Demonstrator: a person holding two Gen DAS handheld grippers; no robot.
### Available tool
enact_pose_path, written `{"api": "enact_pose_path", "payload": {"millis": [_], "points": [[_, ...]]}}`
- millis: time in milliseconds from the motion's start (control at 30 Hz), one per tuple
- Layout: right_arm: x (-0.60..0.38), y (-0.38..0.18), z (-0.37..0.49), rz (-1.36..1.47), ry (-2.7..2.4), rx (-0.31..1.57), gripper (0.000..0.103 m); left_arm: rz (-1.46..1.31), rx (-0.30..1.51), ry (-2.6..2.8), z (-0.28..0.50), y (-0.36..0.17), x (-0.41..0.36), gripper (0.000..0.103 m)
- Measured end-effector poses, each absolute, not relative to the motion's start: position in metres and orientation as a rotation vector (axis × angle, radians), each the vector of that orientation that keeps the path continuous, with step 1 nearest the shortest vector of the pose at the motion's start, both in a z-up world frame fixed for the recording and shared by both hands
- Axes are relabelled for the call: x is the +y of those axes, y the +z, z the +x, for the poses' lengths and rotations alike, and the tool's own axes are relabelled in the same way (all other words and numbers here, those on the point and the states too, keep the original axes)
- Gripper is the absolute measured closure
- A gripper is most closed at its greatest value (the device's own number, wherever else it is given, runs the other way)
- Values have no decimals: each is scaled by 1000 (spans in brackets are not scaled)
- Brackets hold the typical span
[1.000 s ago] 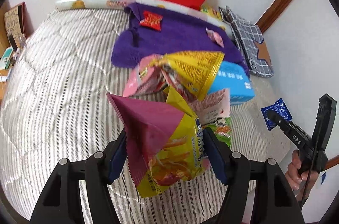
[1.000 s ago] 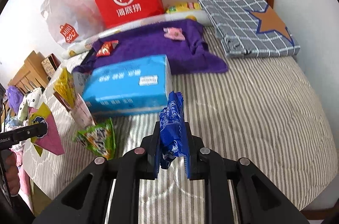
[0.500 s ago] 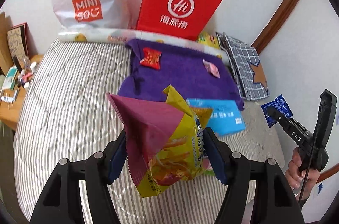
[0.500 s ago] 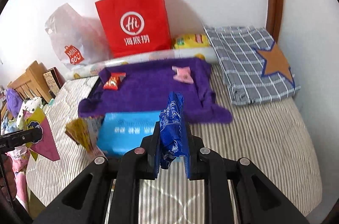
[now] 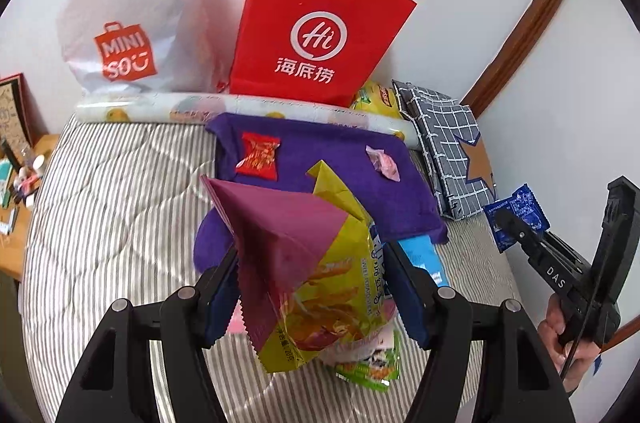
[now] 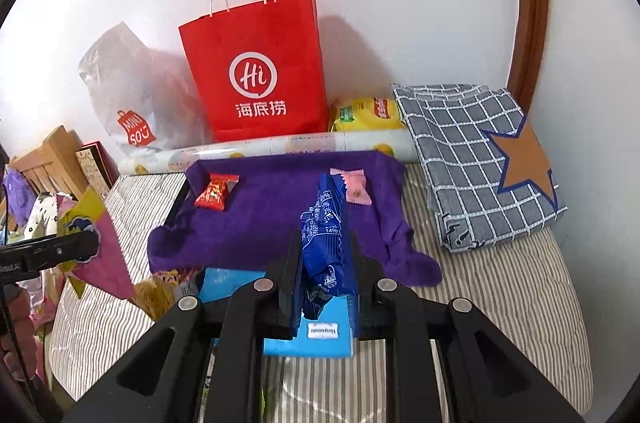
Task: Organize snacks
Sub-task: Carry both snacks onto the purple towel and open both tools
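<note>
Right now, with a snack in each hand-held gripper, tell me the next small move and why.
Probably carry the blue packet in the right hand-held gripper forward over the purple cloth and set it down: two small snacks already lie there, and the space between them looks free.

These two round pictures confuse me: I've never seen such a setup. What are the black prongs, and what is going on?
No robot here: a person holds a two-finger tool in each hand, each with a wide-angle camera looking along its fingers. The left tool grips a yellow and pink chip bag. The right tool pinches a small blue snack packet. Both are over a striped bed. On it lies a purple towel with a red candy and a pink candy, plus a blue box. A red paper bag stands by the wall.
</note>
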State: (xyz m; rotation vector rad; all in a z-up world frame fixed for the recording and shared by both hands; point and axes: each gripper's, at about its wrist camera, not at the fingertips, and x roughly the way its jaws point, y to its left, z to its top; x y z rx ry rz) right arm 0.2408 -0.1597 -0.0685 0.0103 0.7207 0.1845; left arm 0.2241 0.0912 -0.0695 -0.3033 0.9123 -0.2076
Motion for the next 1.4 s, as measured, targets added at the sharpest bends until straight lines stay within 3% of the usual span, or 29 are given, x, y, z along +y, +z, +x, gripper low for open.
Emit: {"api": "enact_pose_path", "payload": {"millis": [767, 1400], "points": [[-155, -88, 308, 22, 189, 756, 85, -227, 917, -207, 295, -70, 77, 37], [-153, -138, 380, 37, 216, 840, 85, -260, 1041, -179, 365, -127, 86, 37]]}}
